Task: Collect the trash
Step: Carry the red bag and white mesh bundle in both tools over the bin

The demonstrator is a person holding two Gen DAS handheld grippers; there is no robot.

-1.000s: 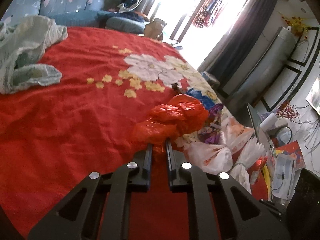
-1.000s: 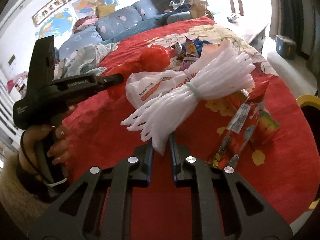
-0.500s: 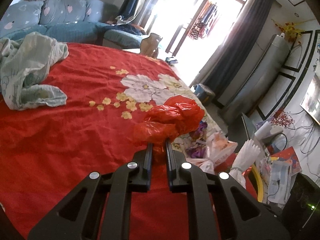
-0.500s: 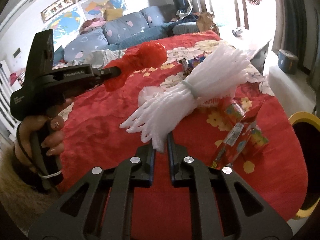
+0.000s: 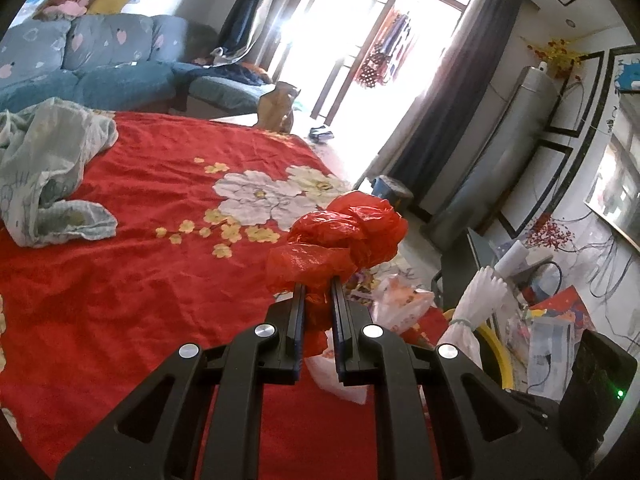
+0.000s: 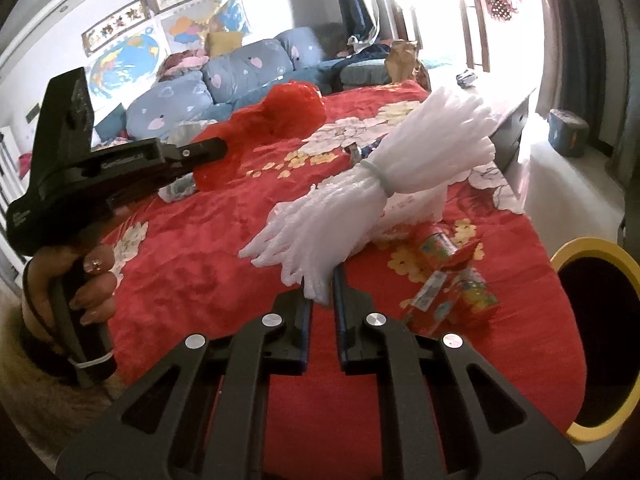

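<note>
The left gripper (image 5: 318,292) is clamped on a red bag (image 5: 340,240), held above the red bedspread (image 5: 140,280). The right gripper (image 6: 320,288) pinches a white foam net (image 6: 372,192), near a yellow-rimmed bin (image 6: 592,252) at right.

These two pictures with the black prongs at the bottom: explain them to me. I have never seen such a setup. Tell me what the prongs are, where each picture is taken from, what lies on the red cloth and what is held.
No robot here: a person holds a two-finger tool in each hand, with a camera on each looking along its fingers. One picture is from the left tool, shut on a crumpled red plastic bag. The other is from the right tool, shut on a white foam net bundle; there you also see the person's left hand gripping its handle. On the red flowered cloth lie a pale crumpled garment, a white plastic bag and shiny red wrappers. A yellow-rimmed bin stands beside it.
</note>
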